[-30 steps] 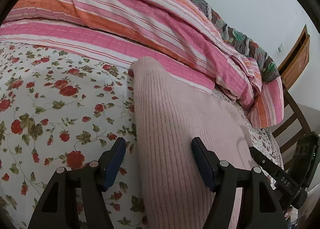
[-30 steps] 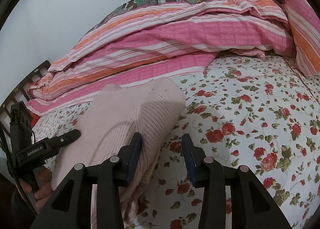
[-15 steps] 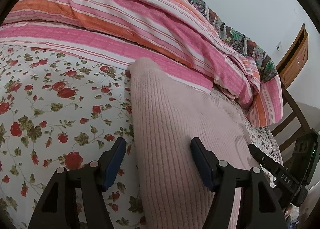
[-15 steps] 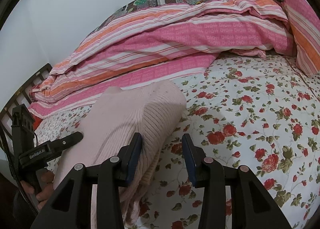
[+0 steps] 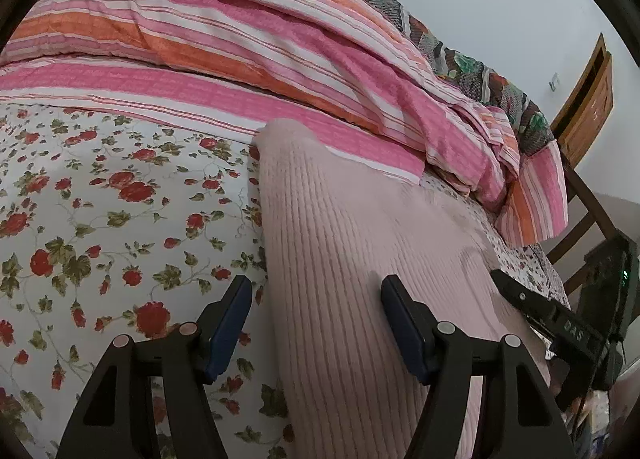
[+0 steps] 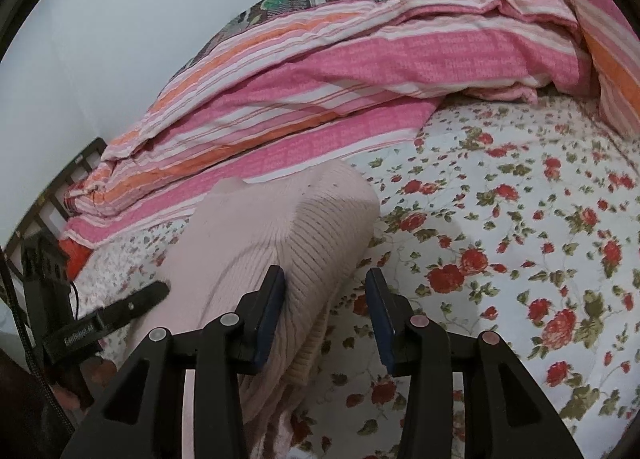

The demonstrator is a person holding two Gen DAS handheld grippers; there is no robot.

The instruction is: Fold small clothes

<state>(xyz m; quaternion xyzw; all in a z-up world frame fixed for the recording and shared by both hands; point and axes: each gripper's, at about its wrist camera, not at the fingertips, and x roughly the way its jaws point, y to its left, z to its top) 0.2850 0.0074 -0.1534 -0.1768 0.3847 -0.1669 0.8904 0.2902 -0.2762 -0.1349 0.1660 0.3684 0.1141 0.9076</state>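
Note:
A pale pink ribbed knit garment (image 5: 340, 259) lies folded in a long strip on the floral bed sheet (image 5: 100, 199); it also shows in the right wrist view (image 6: 280, 235). My left gripper (image 5: 316, 319) is open, its jaws straddling the garment's left edge near the front, holding nothing. My right gripper (image 6: 326, 315) is open over the garment's right edge, its left finger (image 6: 272, 311) against the knit. Each gripper shows in the other's view: the right one (image 5: 552, 319) and the left one (image 6: 116, 311).
A pink, orange and white striped duvet (image 5: 240, 59) is heaped along the back of the bed, also seen in the right wrist view (image 6: 360, 79). A wooden headboard (image 5: 588, 99) and bed frame stand at the right. Floral sheet (image 6: 520, 239) lies open to the right.
Both grippers have eased back a little from the garment; the jaws stay open and the garment has not moved.

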